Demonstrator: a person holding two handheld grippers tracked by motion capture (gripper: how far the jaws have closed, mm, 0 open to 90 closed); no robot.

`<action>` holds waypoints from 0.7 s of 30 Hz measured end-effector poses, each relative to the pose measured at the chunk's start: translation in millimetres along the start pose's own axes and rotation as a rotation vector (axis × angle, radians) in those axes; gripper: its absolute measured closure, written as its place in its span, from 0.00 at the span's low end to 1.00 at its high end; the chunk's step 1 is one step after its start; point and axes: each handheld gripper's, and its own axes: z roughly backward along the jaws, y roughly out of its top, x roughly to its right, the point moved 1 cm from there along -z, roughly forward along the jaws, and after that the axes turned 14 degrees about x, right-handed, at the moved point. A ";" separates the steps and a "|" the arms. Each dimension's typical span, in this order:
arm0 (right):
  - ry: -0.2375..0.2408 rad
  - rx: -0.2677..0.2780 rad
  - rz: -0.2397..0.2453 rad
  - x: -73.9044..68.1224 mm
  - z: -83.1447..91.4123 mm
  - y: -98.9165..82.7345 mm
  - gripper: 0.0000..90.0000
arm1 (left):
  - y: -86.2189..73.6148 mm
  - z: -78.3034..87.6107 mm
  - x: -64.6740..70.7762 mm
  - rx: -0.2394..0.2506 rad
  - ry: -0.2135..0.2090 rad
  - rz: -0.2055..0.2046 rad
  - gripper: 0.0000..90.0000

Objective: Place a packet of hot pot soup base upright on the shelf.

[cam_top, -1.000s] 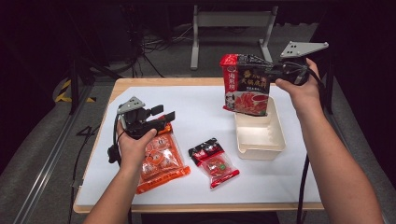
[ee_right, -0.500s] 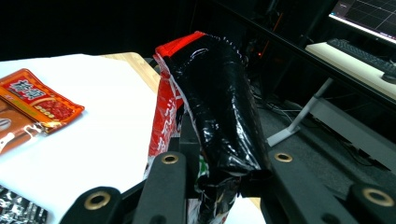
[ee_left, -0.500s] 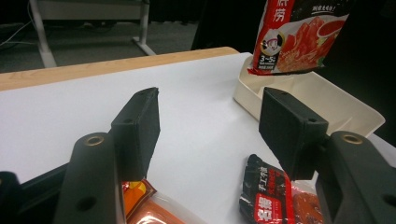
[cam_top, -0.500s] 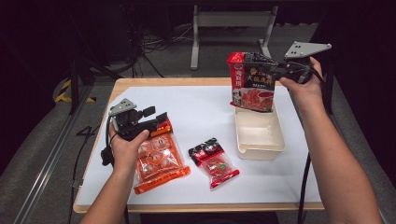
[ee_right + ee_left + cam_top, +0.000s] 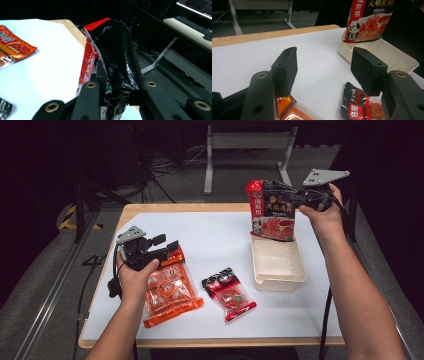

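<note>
Two grippers: right gripper [image 5: 300, 200] pinches the red-and-black glossy soup-base pouch [image 5: 272, 211] upright over the cream plastic tray [image 5: 278, 265]; left gripper [image 5: 167, 251] spread, empty.
Hidden: pouch top cut off in left gripper view.
Writing: Chinese characters, mostly unreadable; "3-5" legible.

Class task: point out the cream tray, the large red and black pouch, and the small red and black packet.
cream tray [image 5: 292, 279]: high view, near right rim.
large red and black pouch [image 5: 272, 212]: high view, printed front.
small red and black packet [image 5: 229, 292]: high view, middle.
</note>
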 end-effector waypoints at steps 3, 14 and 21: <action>0.001 -0.004 0.006 0.9 -1.7 -5.7 0.85 | -0.1 -0.1 -0.4 0.000 0.002 -0.001 0.43; 0.003 -0.003 -0.019 -0.4 -3.6 -17.7 0.83 | -1.3 -1.1 -0.9 -0.008 0.008 0.002 0.43; 0.007 0.014 -0.072 -5.8 -2.0 -21.7 0.81 | -1.8 -2.2 -0.8 -0.012 0.005 0.004 0.42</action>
